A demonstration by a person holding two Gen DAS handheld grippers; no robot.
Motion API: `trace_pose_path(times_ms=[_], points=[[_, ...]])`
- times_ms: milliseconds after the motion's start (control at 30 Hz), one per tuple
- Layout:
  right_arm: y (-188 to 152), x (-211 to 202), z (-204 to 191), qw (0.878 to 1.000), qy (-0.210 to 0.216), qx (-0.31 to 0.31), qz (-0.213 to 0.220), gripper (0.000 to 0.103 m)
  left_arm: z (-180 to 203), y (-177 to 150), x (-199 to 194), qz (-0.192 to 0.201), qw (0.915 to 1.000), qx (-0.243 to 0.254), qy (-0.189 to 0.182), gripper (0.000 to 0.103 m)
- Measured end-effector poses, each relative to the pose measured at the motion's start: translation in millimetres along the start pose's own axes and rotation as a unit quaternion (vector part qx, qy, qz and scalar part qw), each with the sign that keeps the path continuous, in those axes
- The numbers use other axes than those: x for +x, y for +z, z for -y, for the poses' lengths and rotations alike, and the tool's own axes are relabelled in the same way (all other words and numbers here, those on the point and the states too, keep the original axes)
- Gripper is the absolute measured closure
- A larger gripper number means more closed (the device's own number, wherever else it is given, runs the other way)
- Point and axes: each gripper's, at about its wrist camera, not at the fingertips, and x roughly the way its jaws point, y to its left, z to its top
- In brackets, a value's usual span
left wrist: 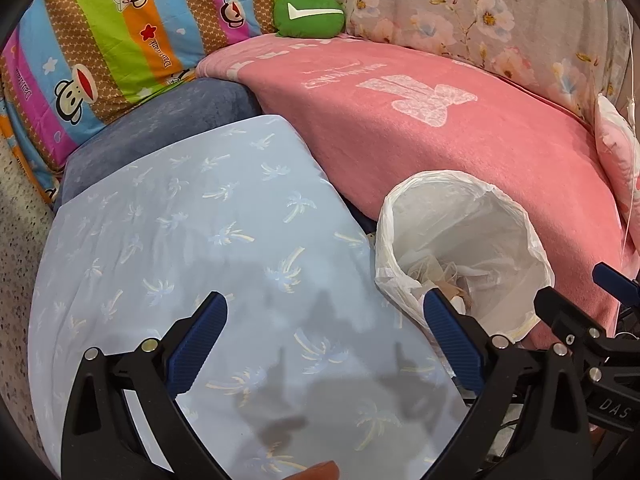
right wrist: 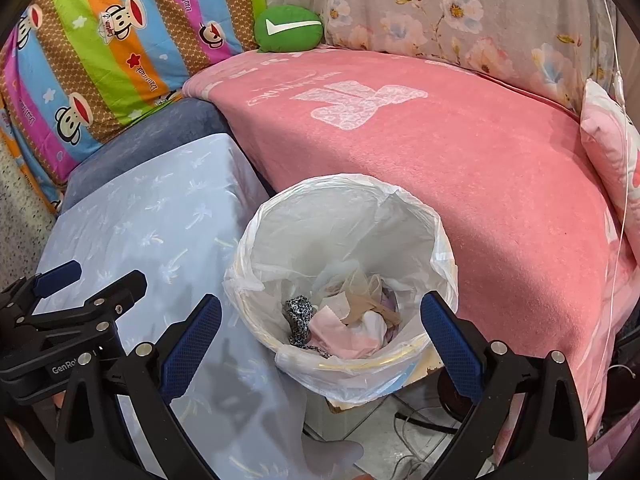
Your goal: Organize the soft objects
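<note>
My right gripper [right wrist: 320, 302] hangs open over a bin lined with a white bag [right wrist: 440, 240], with nothing between its fingers. In the bin lie soft scraps: a black-and-white patterned piece [right wrist: 298, 314], a pink cloth [right wrist: 340, 330] and a beige stocking [right wrist: 370, 306]. My left gripper [left wrist: 325, 300] is open and bare above a light blue palm-print cloth [left wrist: 192, 220], just left of the bin [left wrist: 532, 236]. Each gripper shows at the edge of the other's view: the right gripper [left wrist: 572, 284] and the left gripper [right wrist: 104, 276]. A green plush with a white tick [left wrist: 308, 14] rests at the back.
A pink blanket [right wrist: 460, 168] covers the bed right of the bin. Behind stand a striped monkey-print pillow [right wrist: 100, 52], a floral quilt [right wrist: 460, 12] and a blue-grey cushion [left wrist: 172, 120]. A pink pillow [right wrist: 612, 148] lies at far right. Cables run over the floor [right wrist: 404, 420] below the bin.
</note>
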Motion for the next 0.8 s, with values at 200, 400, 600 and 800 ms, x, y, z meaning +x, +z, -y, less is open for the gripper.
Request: trace_pose_path(times_ms=[200, 400, 600, 800], points=[[-2, -1, 1, 1.000, -0.002, -0.002, -0.002, 0.006, 3, -1, -1, 0.003, 1.0000, 0.002, 0.003, 0.008], [-6, -1, 4, 1.000, -0.003, -0.003, -0.003, 0.006, 8, -1, -4, 0.003, 1.0000, 0.005, 0.004, 0.008], [-8, -4, 5, 1.000, -0.005, -0.002, -0.002, 0.006, 12, -3, -5, 0.000, 1.0000, 0.007, 0.003, 0.008], [-11, -6, 8, 1.000, -0.007, 0.001, -0.004, 0.006, 16, -4, -5, -0.007, 0.9999, 0.006, 0.005, 0.008]])
